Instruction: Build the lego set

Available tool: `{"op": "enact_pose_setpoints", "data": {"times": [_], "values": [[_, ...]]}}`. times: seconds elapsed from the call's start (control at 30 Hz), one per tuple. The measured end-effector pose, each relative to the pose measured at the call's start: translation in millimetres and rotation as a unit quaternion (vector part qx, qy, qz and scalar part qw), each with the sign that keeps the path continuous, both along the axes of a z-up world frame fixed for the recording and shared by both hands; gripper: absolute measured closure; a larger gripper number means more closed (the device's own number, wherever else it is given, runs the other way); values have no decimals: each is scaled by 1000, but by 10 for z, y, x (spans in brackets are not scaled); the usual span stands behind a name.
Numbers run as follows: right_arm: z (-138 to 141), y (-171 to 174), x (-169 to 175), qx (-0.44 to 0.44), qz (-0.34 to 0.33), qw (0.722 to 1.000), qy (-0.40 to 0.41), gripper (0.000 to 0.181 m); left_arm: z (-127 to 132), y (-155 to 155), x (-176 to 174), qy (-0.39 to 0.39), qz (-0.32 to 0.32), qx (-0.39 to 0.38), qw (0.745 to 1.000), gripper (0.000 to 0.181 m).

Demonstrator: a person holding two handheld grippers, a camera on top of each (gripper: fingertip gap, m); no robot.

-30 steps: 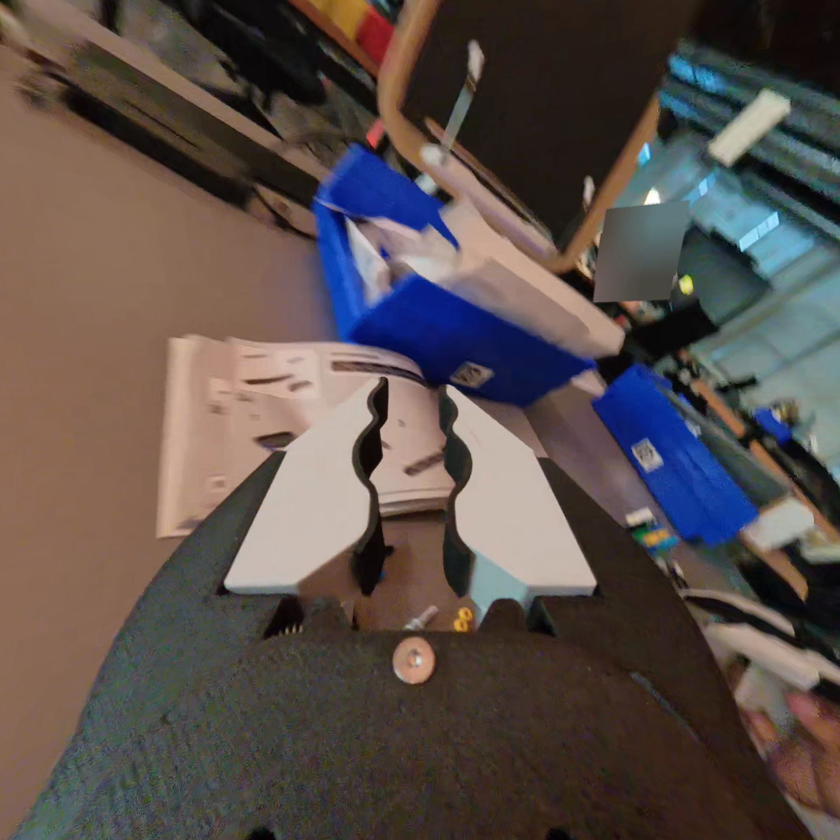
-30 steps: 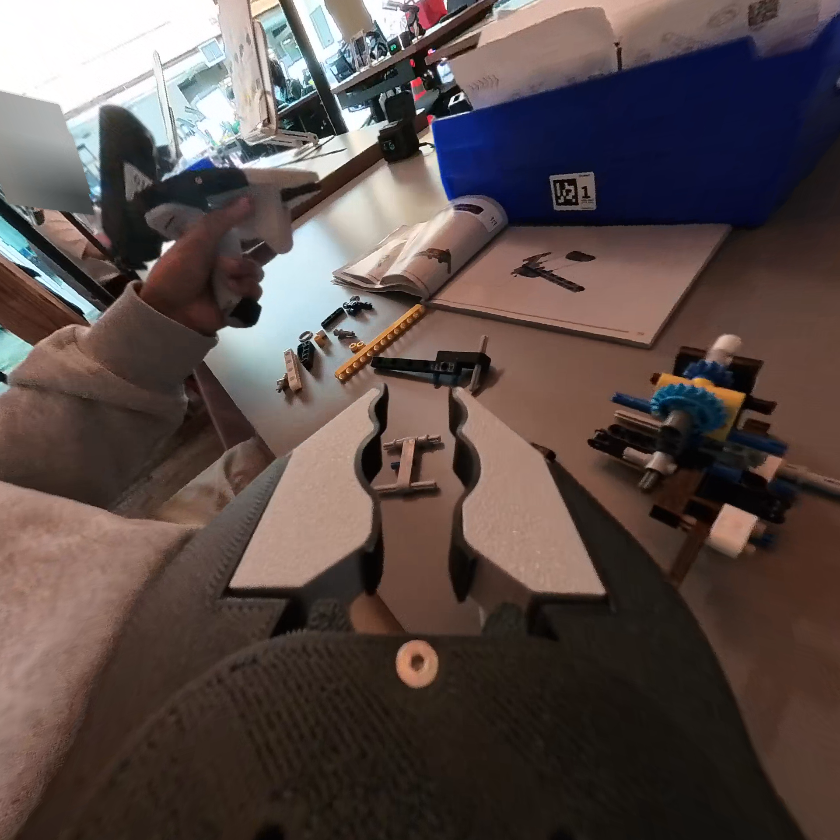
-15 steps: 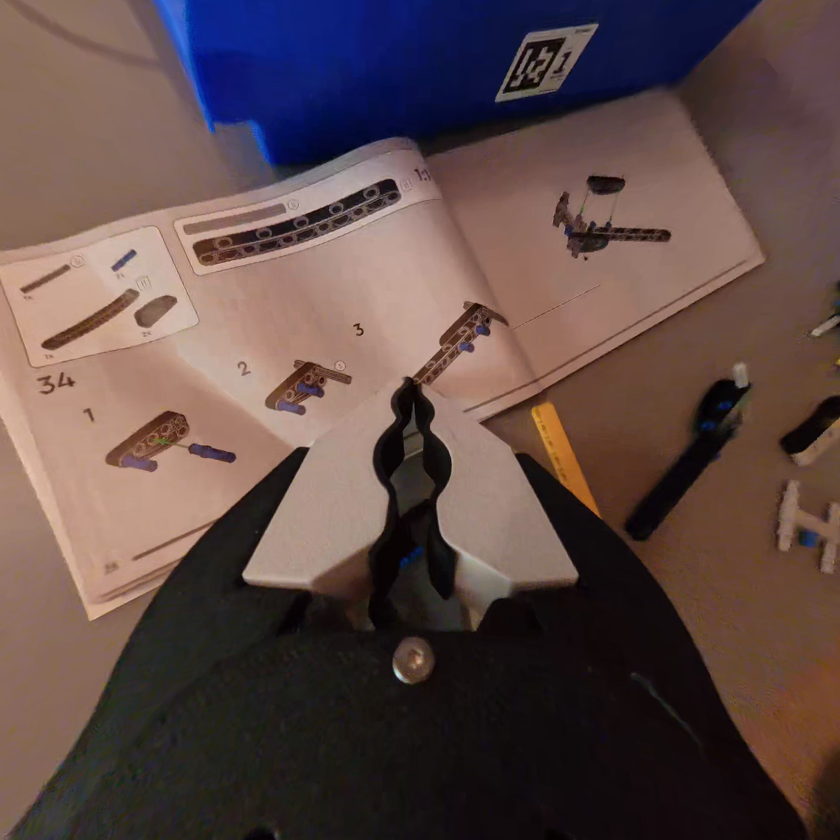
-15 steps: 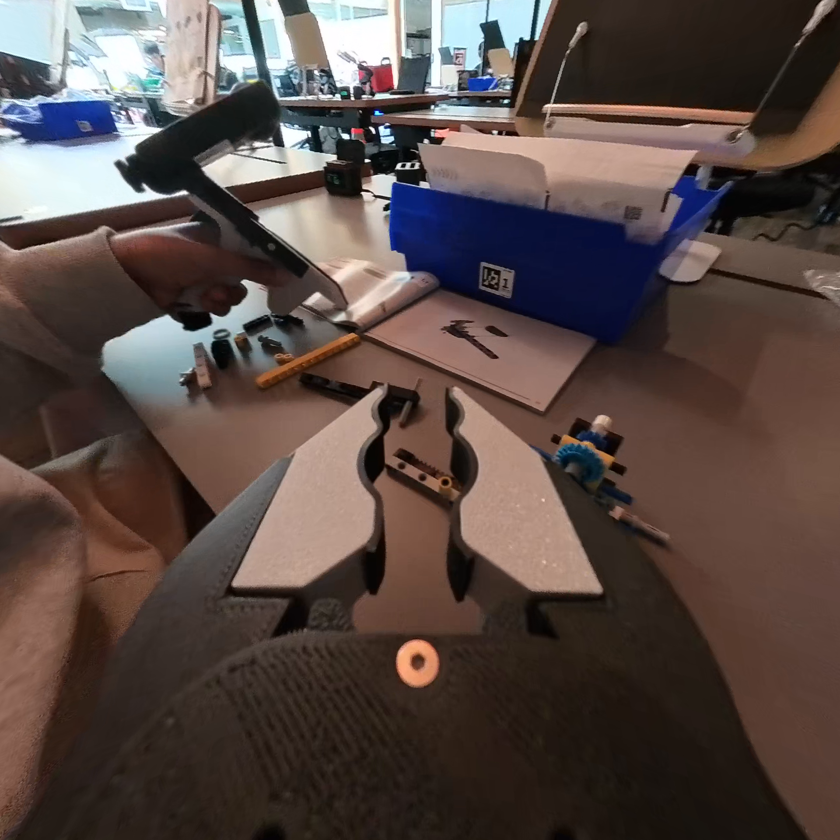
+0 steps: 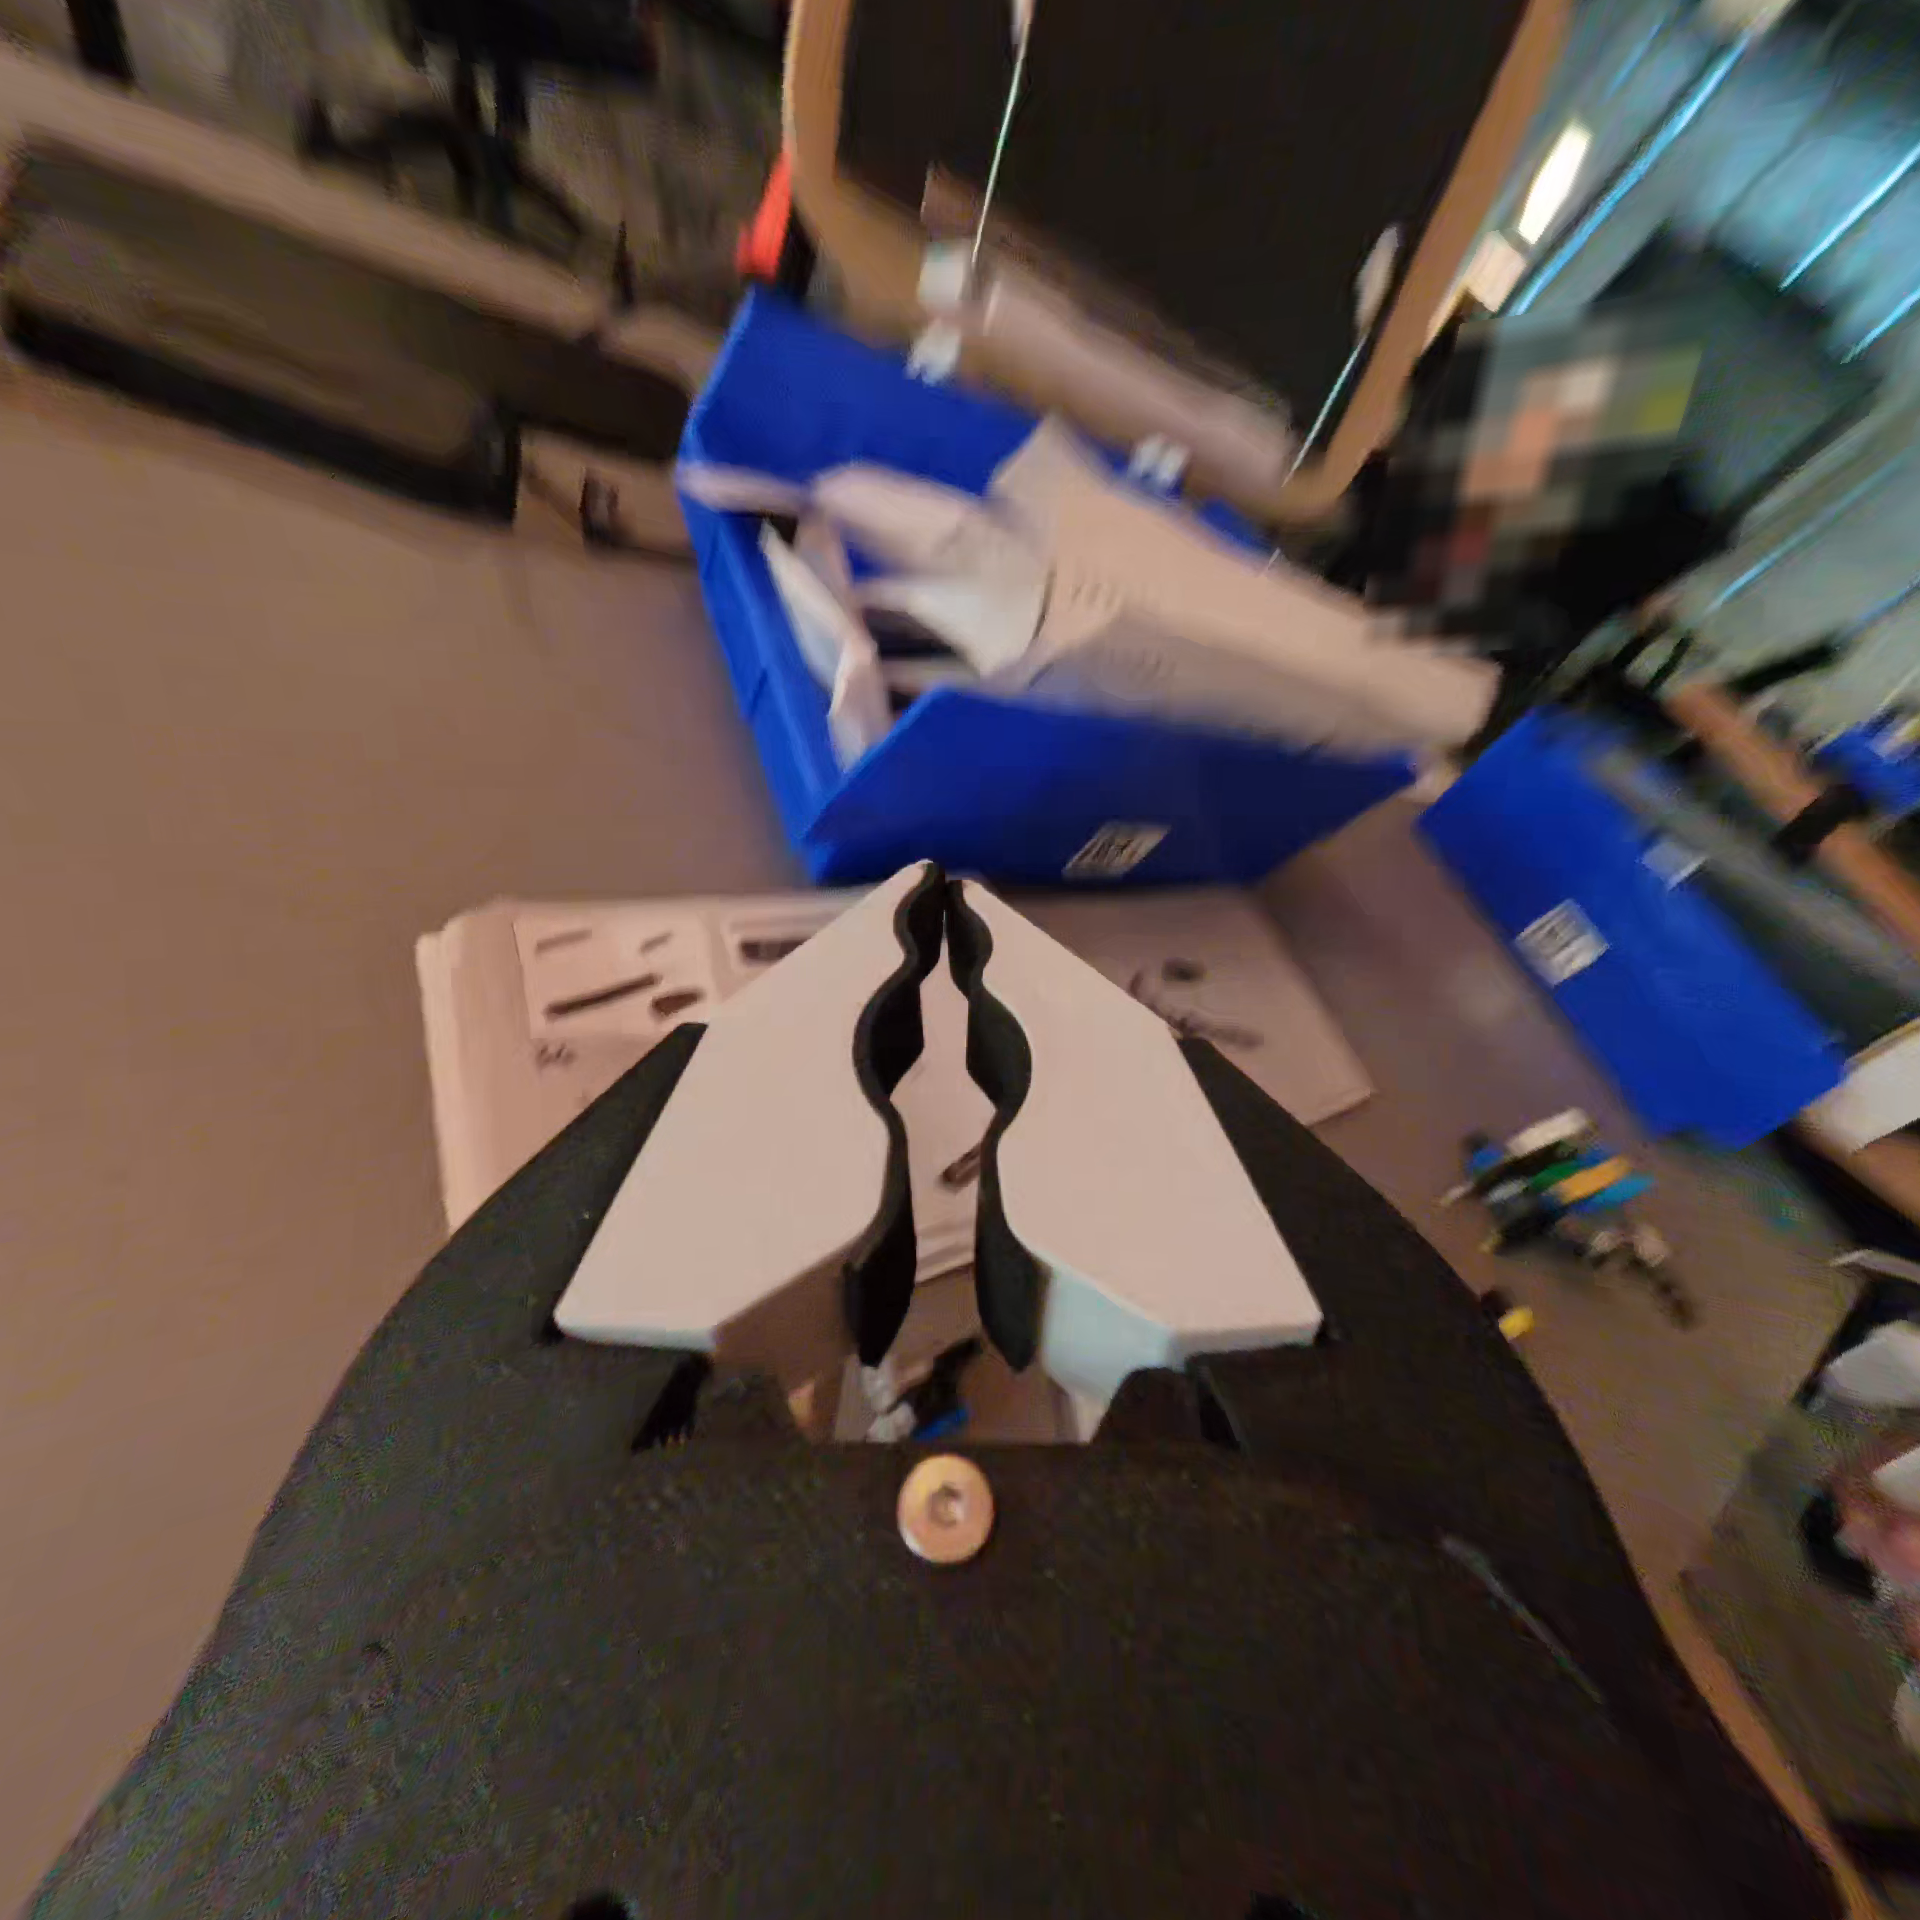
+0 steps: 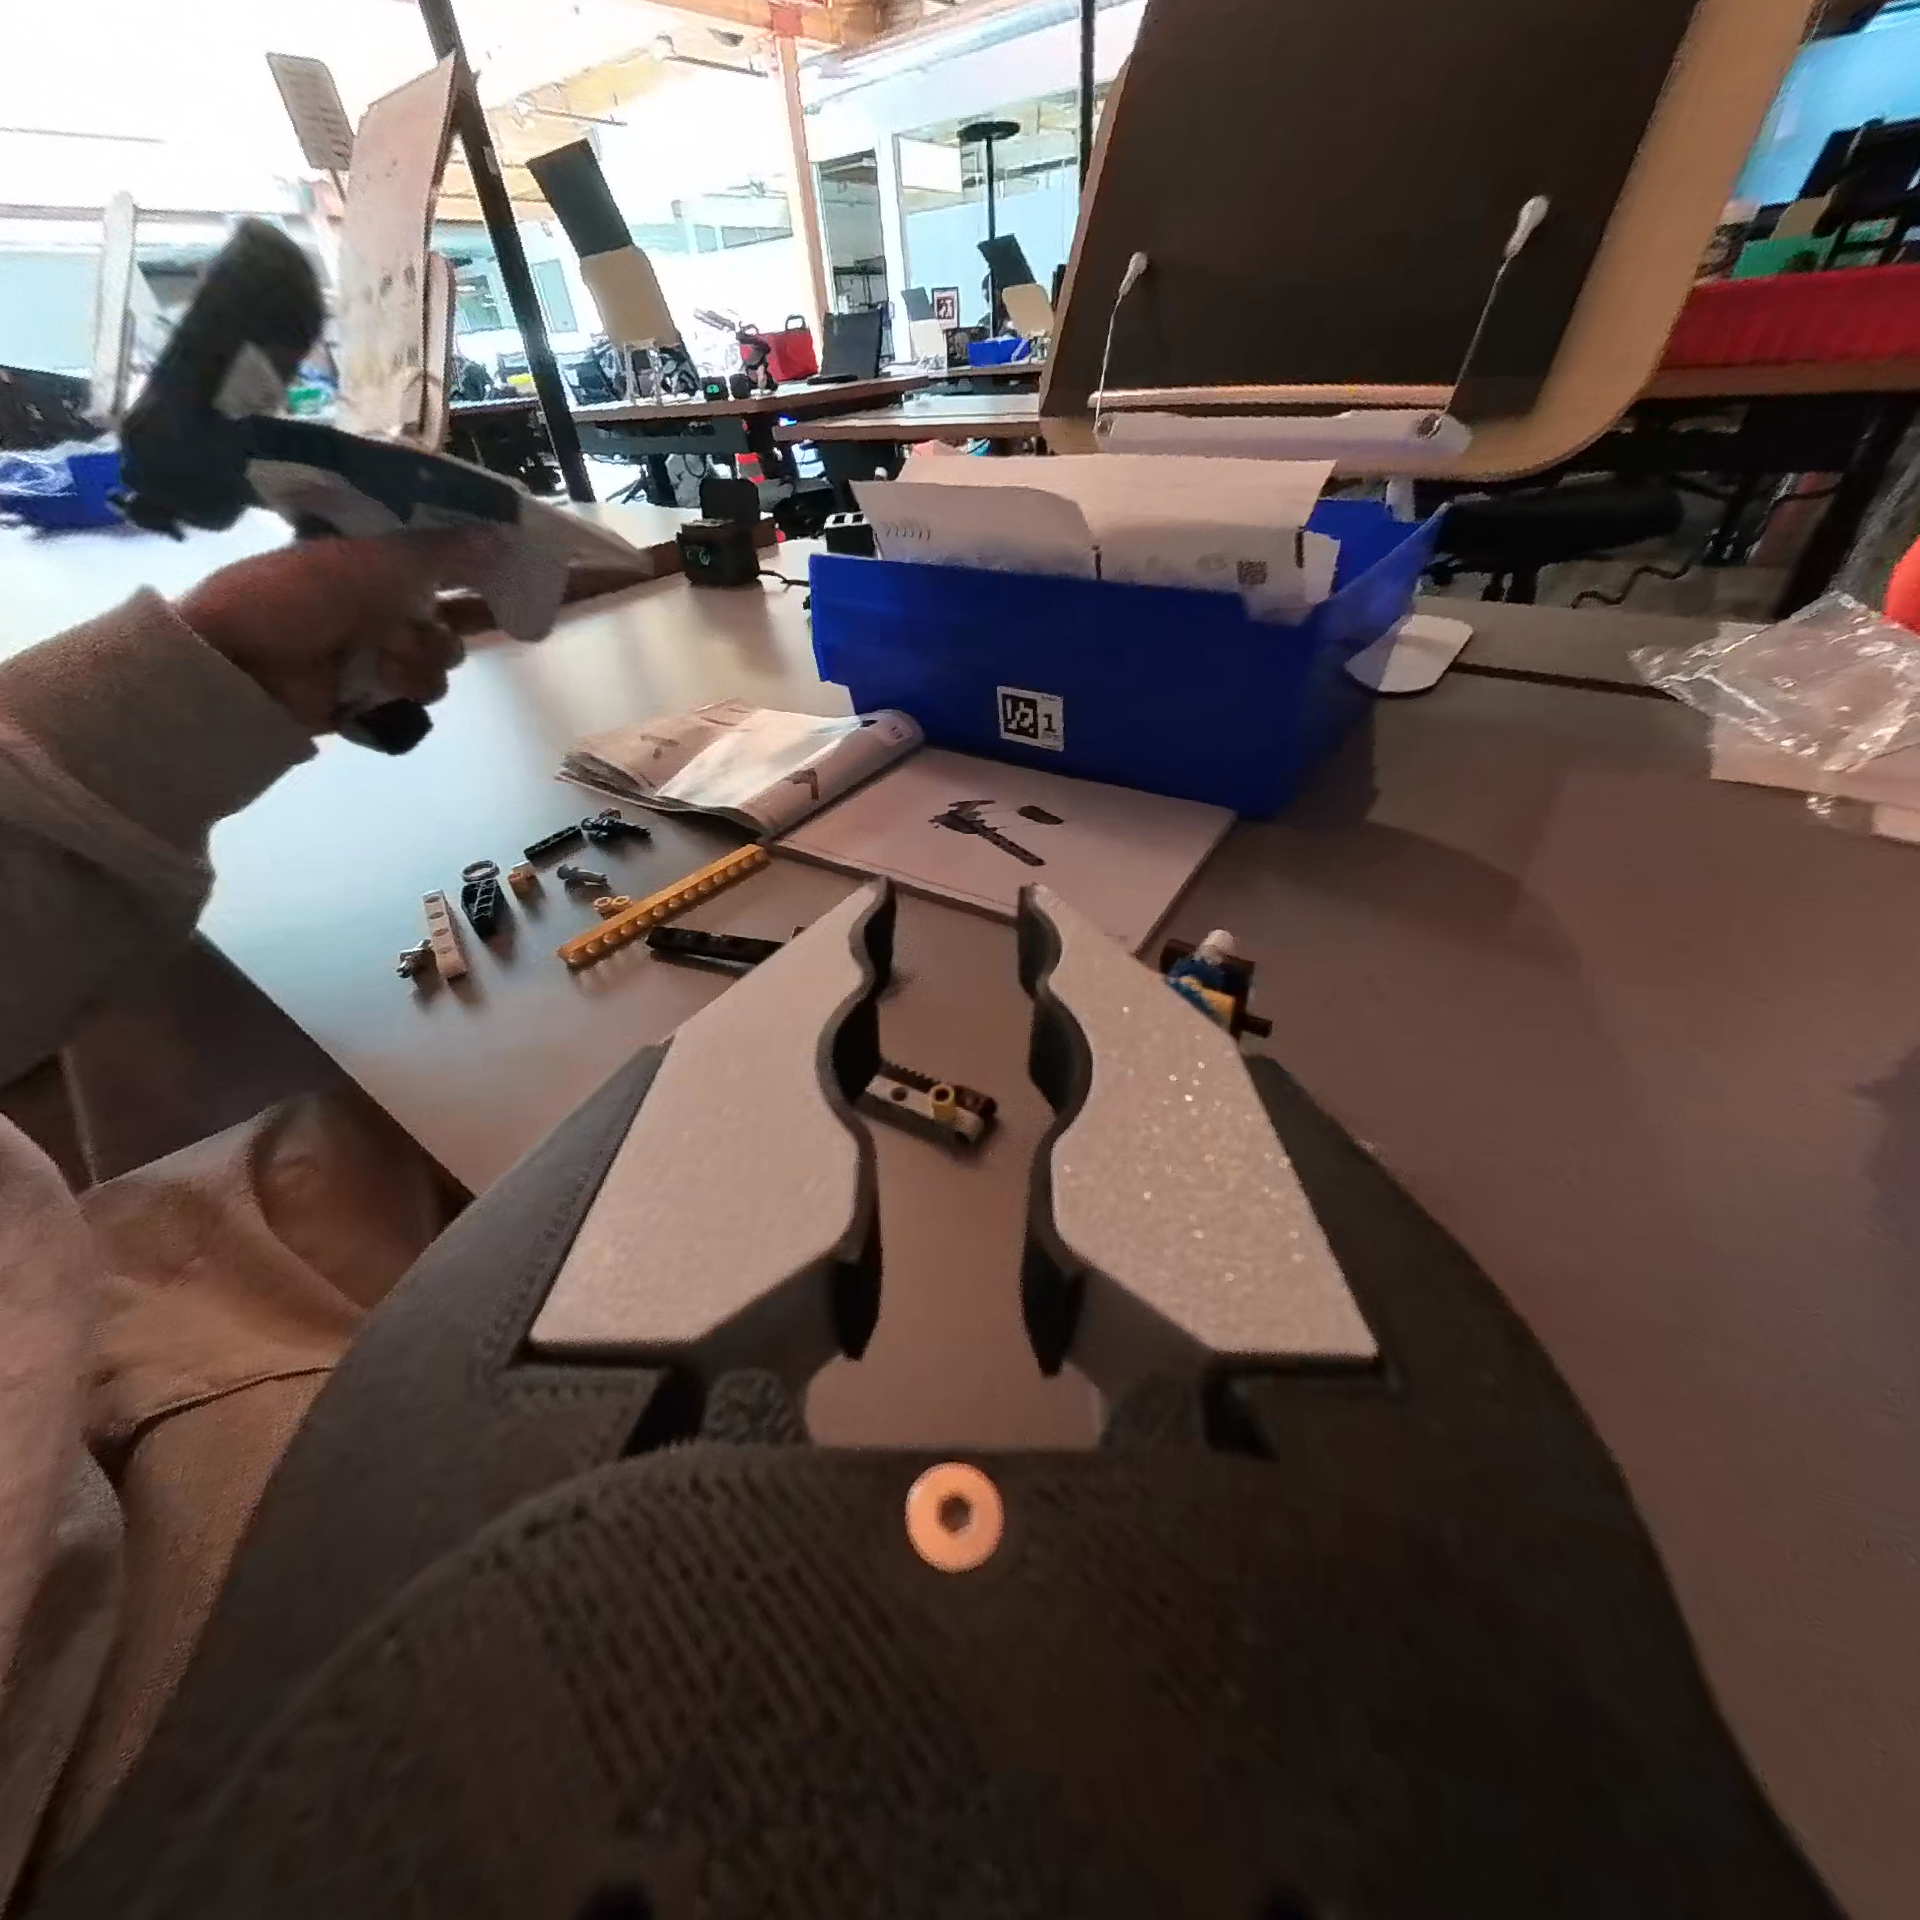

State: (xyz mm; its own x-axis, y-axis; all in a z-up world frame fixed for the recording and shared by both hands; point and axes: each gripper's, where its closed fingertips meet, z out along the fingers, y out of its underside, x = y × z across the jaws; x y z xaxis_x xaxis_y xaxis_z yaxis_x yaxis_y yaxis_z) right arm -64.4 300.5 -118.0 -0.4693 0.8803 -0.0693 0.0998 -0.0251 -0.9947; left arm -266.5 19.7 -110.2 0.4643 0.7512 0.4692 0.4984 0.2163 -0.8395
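My left gripper (image 5: 940, 888) is shut, tips touching, and raised above the open instruction booklet (image 5: 582, 966). A small black piece with a blue pin (image 5: 940, 1387) sits deep between its fingers. In the right wrist view it (image 6: 582, 566) hangs blurred in the air at the left, over the loose parts (image 6: 478, 904). My right gripper (image 6: 956, 899) is open and empty, low over the table. A small grey and black piece with a yellow pin (image 6: 930, 1107) lies on the table between its fingers. The partly built blue and yellow model (image 6: 1210, 977) stands just right of its right finger.
A yellow beam (image 6: 665, 904) and a black beam (image 6: 712, 943) lie in front of the booklet (image 6: 997, 842). A blue bin (image 6: 1143, 675) of papers stands behind it. A second blue bin (image 5: 1621, 966) sits farther right. A plastic bag (image 6: 1787, 686) lies at the far right.
My left gripper dropped to the table by the booklet, shut there, and has lifted back up shut. My right gripper stayed open and drew back from the parts.
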Motion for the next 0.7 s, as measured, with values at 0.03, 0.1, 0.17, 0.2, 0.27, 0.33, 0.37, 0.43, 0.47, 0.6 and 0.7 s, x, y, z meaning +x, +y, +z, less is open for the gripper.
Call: {"op": "enact_pose_setpoints", "data": {"times": [0.03,0.1,0.17,0.2,0.27,0.33,0.37,0.43,0.47,0.6,0.7], "values": [[17,23,3,2,-1,1000,3,159,159,-13,44,36,12,39,999,181],[80,126,5,21,-19,999,18,159,350,13,190,109,49,77,990,181],[215,291,20,57,-47,996,43,154,391,231,355,150,50,76,985,181],[290,435,30,99,-75,991,55,146,424,459,478,151,12,100,983,181],[448,871,85,193,-170,964,70,132,553,986,843,129,-95,189,969,181],[565,1192,211,233,-236,940,78,131,559,1370,1119,137,-137,180,964,181],[606,1255,263,227,-248,938,88,131,537,1513,1229,154,-148,153,965,181],[659,1260,295,194,-250,942,113,127,449,1664,1339,193,-143,82,967,181],[655,1224,284,172,-243,947,117,122,416,1673,1340,208,-129,61,968,181],[593,872,271,42,-146,981,124,111,276,1496,1118,177,-81,58,979,181],[473,873,206,27,-139,984,108,115,167,1229,859,131,-41,80,987,181]]}}
